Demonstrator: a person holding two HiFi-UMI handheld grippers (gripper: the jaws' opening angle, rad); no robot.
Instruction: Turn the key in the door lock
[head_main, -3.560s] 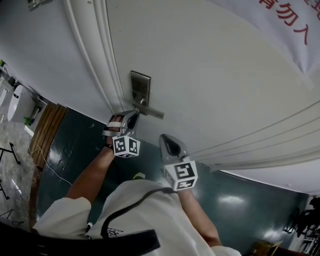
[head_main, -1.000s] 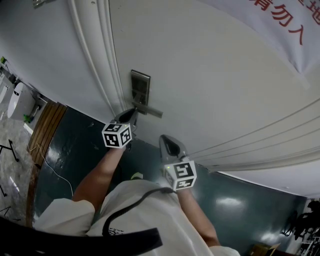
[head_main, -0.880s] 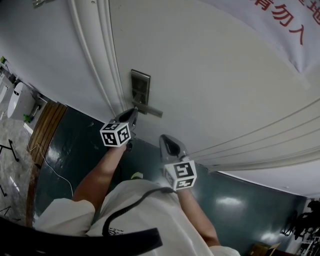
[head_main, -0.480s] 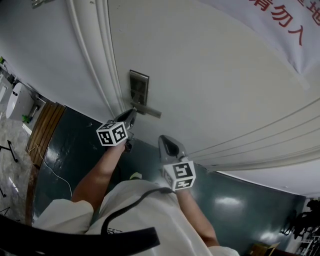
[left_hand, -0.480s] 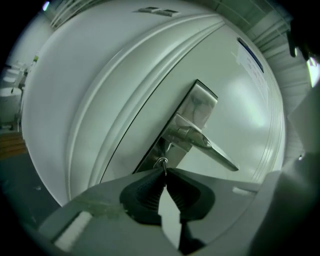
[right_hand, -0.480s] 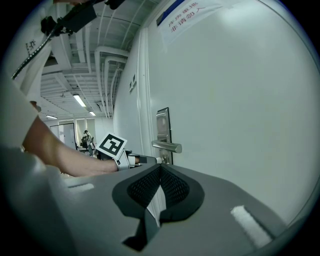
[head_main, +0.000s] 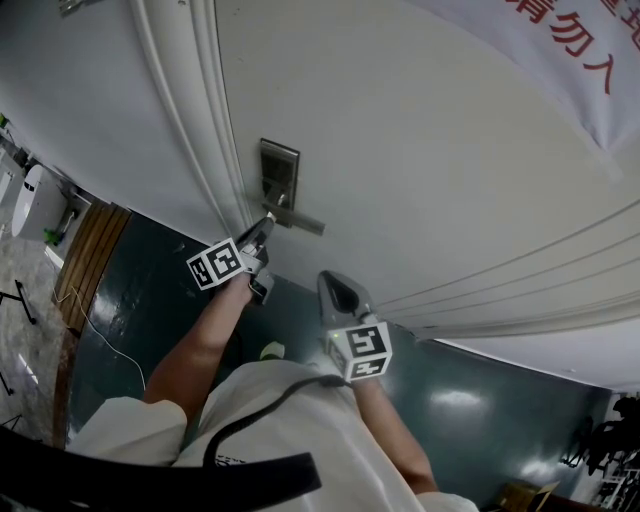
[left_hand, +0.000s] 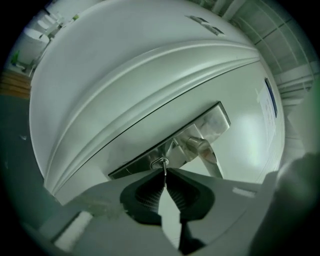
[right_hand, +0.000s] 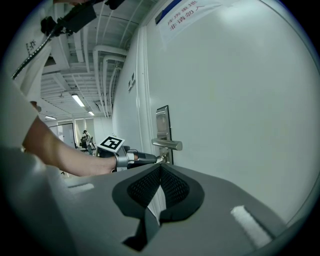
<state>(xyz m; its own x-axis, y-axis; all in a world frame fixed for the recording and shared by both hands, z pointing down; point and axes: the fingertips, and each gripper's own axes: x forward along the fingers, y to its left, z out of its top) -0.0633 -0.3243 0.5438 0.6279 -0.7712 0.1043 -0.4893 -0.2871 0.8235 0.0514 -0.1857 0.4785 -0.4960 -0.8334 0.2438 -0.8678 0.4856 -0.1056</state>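
So the left gripper (left_hand: 165, 173) was seen clamped down on the key (left_hand: 163, 168). Its jaws had just been squeezed in a bit tighter, and only a thin sliver of metal was left showing between the pad tips. The key itself was stuck in the keyhole (left_hand: 159, 162) on the steel lock plate (left_hand: 212, 120), just beside the base of the lever handle (left_hand: 206, 152). It was caught edge-on, so not much else about it could be made out. In the head view the same gripper was pointed right up against the plate near the edge of the white door (head_main: 430, 150), with its marker cube (head_main: 213, 264) tipped over toward the left. The right gripper (right_hand: 160, 168) was held off to the side, lower than the handle and apart from the lock. Its jaws were pressed together with nothing caught between them, and nothing was touched by it at all. In the right gripper view the left one could be spotted just under the handle, tips at the plate, with the person's bare forearm (right_hand: 65, 155) stretched out behind it.
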